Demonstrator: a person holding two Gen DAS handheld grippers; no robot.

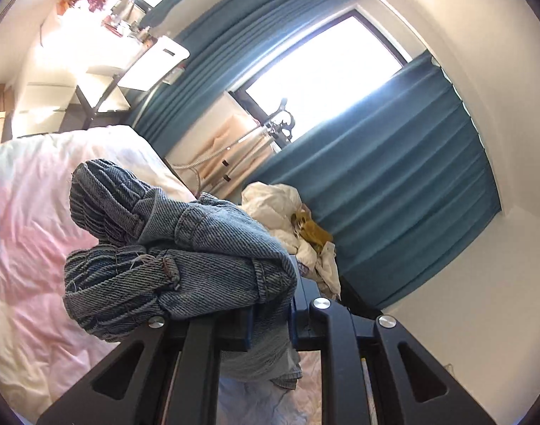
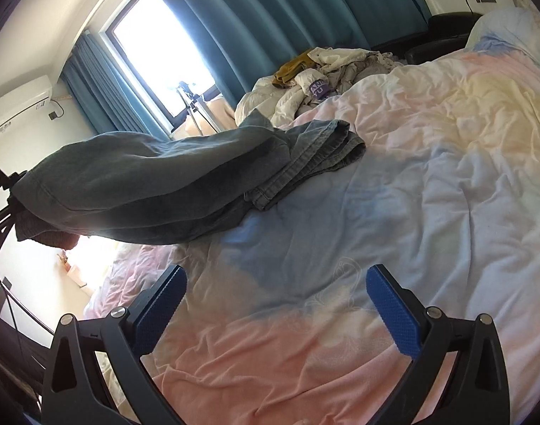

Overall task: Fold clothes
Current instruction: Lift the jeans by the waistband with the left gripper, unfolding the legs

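Left gripper [image 1: 270, 322], which I hold clamped on a bunched end of the jeans [image 1: 185, 248], lifts that end clear of the bed [image 1: 32, 212]; denim fills the gap between the jaws, and the frayed hems hang to one side. Right gripper [image 2: 276, 304] stands wide apart with nothing between its blue pads [image 2: 160, 304], poised over the pastel duvet. Seen from the right wrist, the jeans [image 2: 156, 177] stretch from the raised left gripper [image 2: 0, 191] at the frame's left edge down to the bed [image 2: 429, 194], where the far end lies in a loose double layer. I judge the folding partly done: the legs appear brought together and one end is being carried over, yet no flat, squared bundle exists. A heap of pale clothes [image 2: 326, 71] near the curtain [image 2: 270, 10] lies unsorted, so most of the task remains
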